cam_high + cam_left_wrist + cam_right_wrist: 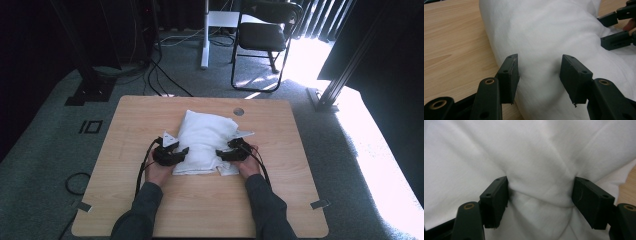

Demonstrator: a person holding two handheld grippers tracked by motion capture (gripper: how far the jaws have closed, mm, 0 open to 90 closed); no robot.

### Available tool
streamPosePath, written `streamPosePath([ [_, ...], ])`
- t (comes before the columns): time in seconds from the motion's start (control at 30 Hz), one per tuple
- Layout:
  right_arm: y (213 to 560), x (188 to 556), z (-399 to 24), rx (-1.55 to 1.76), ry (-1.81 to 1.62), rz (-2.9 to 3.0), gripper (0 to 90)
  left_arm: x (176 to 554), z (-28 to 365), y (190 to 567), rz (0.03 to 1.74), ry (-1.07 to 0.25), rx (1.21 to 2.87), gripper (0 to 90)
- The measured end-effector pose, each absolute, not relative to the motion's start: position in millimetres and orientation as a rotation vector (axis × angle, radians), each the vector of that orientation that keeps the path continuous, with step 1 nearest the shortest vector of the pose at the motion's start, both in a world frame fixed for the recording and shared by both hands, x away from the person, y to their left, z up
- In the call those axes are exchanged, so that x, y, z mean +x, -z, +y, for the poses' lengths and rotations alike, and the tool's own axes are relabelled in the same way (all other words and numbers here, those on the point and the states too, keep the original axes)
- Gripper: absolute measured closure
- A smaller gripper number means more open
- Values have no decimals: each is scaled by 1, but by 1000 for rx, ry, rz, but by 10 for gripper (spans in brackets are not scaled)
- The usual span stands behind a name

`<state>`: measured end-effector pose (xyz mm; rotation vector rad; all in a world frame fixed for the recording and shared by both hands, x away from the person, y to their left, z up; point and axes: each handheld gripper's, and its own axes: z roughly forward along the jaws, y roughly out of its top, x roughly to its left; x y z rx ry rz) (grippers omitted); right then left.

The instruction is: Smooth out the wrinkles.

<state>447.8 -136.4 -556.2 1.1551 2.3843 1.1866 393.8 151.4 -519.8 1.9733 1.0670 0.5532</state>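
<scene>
White pillow is lying at the middle of the wooden table. Left tongs are pressing against its left side, jaws standing wide, fabric bulging between them without a clear pinch. Right tongs are gripping at its right side, jaws wide, a thick fold bunching between the 2 pads.

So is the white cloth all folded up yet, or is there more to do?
Partly done, it seems. The white cloth already lies bunched into a thick bundle in the middle of the table. Right now the left gripper has its jaws around the bundle's side, and the right gripper pinches a fold from the other side. The bundle is still puffy and uneven, with a corner sticking out, so tidying probably remains.
</scene>
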Motion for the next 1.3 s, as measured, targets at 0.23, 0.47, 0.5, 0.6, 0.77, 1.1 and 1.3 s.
streamPosePath([
  [0.23, 555, 435, -165, 1155, -1118, 2378, 192, 386, 153, 518, 1028, -568, 1976, 496],
  [0.47, 553, 417, -198, 1205, -1078, 2317, 218, 379, 165, 512, 1027, -555, 1918, 471],
  [0.5, 552, 414, -202, 1211, -1094, 2309, 222, 378, 168, 510, 1028, -550, 1908, 471],
  [0.6, 550, 401, -214, 1250, -1138, 2274, 227, 373, 177, 504, 1036, -549, 1890, 470],
  [0.77, 551, 375, -231, 1286, -1156, 2209, 227, 365, 194, 499, 1069, -521, 1847, 457],
  [1.1, 546, 348, -236, 1274, -1154, 2157, 227, 346, 206, 491, 1055, -504, 1806, 454],
  [1.3, 544, 347, -239, 1285, -1152, 2144, 227, 334, 207, 491, 1032, -499, 1811, 451],
])
